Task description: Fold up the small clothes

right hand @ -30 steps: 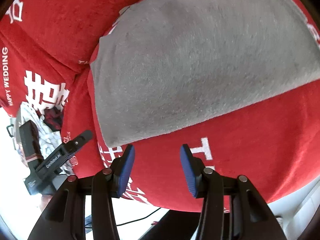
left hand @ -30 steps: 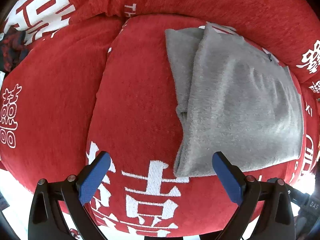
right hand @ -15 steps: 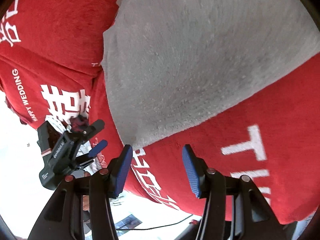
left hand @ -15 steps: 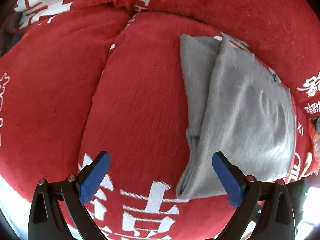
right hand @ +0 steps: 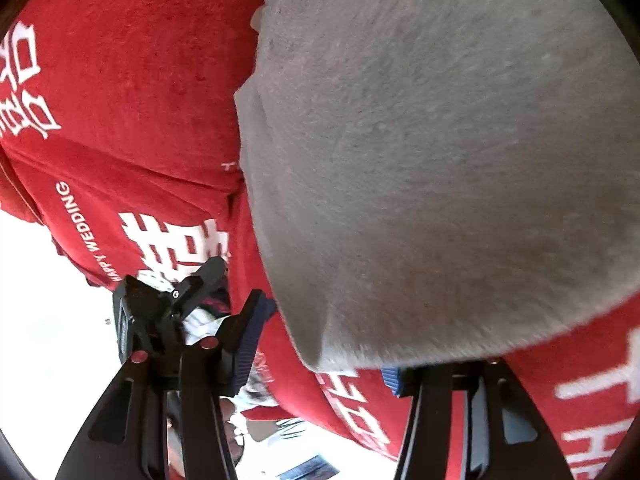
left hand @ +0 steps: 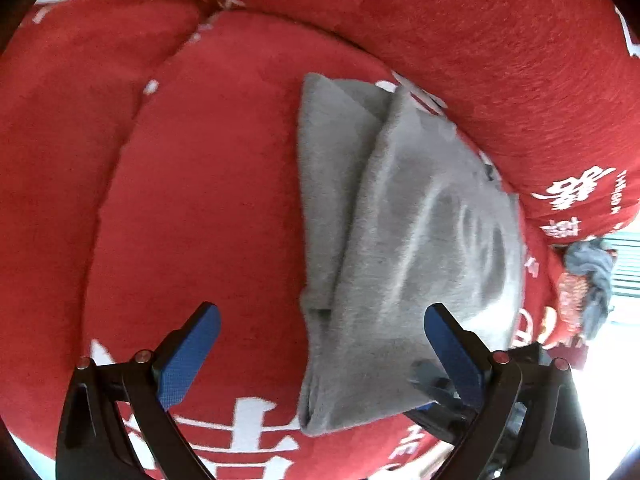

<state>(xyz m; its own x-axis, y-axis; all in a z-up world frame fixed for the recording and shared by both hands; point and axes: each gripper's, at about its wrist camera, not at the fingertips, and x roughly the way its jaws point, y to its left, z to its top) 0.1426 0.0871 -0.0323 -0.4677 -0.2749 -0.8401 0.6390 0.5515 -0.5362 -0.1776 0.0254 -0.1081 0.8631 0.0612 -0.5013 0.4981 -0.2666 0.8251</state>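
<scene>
A folded grey garment (left hand: 404, 248) lies on the red sofa seat cushion (left hand: 208, 200). My left gripper (left hand: 320, 352) is open wide, and its jaws straddle the garment's near left corner. The right gripper shows at that corner in the left wrist view (left hand: 436, 390). In the right wrist view the grey garment (right hand: 440, 160) fills most of the frame. My right gripper (right hand: 320, 344) is open, with the garment's near corner between its jaws and its right pad mostly hidden under the cloth.
The red sofa backrest (left hand: 460, 32) with white lettering rises behind the garment. A dark grey bundle of cloth (left hand: 592, 276) lies at the sofa's right end. The left gripper's body (right hand: 160, 312) shows beyond the cushion edge in the right wrist view.
Both grippers have moved in toward the garment's near corner. The right gripper's jaws have opened wider and now stand around that corner.
</scene>
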